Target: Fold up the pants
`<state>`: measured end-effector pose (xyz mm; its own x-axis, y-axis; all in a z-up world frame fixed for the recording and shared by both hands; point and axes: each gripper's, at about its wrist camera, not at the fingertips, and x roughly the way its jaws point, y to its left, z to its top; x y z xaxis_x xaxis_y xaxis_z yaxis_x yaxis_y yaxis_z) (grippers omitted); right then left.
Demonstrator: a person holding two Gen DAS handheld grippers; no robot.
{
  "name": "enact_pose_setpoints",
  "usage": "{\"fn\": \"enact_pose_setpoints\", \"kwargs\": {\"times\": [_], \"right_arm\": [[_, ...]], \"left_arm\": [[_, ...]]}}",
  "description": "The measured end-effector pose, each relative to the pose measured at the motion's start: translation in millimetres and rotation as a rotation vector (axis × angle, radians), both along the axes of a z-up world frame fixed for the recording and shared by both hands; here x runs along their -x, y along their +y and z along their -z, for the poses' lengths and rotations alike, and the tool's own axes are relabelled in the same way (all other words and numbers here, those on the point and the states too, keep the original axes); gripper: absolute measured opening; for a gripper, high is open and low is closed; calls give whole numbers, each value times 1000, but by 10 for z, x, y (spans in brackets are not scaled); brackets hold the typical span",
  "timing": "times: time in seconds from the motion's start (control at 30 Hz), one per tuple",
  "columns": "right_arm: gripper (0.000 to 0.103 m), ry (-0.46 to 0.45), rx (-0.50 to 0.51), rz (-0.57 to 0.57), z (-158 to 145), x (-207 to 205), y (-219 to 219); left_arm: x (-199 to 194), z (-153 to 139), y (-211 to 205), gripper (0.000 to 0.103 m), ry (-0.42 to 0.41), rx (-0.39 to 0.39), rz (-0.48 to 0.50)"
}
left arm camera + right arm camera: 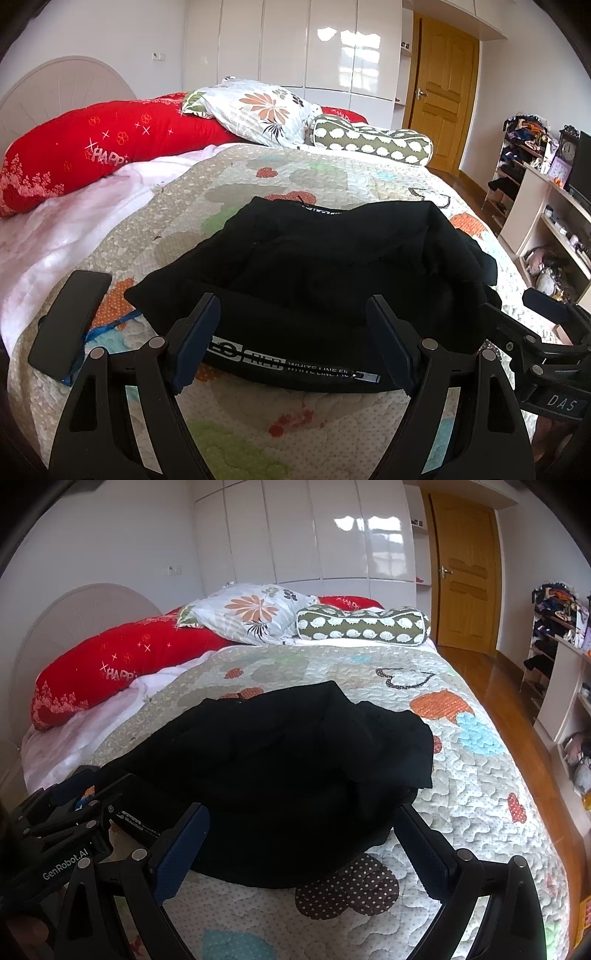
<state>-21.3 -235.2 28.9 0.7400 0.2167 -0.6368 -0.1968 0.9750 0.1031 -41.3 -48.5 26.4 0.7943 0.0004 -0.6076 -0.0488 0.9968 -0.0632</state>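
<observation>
Pants (pixel 332 266) lay bunched on the quilted bed (pixel 480 794), waistband nearest. Left gripper (pixel 293 343) and right gripper (pixel 299 853) both gaped, holding nothing. Risk was clear: pinching just one layer would drag the heap crooked.

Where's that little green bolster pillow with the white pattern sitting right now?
The green bolster pillow lies at the far end of the bed, just right of the floral pillow, toward the wooden door and well beyond the black pants.

Black pants (pixel 280 746) heaped on quilt (pixel 480 794); R gripper (pixel 301 845) jaws apart
</observation>
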Motion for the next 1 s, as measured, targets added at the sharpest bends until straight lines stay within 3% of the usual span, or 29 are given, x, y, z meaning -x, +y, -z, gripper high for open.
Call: {"fn": "enact_pose_setpoints", "kwargs": {"times": [0.67, 1.0], "right_arm": [[100, -7, 11, -24, -34, 88, 93], [100, 14, 9, -29, 32, 40, 128]], "left_arm": [[120, -85, -9, 82, -25, -11, -5], [92, 24, -19, 82, 4, 1, -9]]}}
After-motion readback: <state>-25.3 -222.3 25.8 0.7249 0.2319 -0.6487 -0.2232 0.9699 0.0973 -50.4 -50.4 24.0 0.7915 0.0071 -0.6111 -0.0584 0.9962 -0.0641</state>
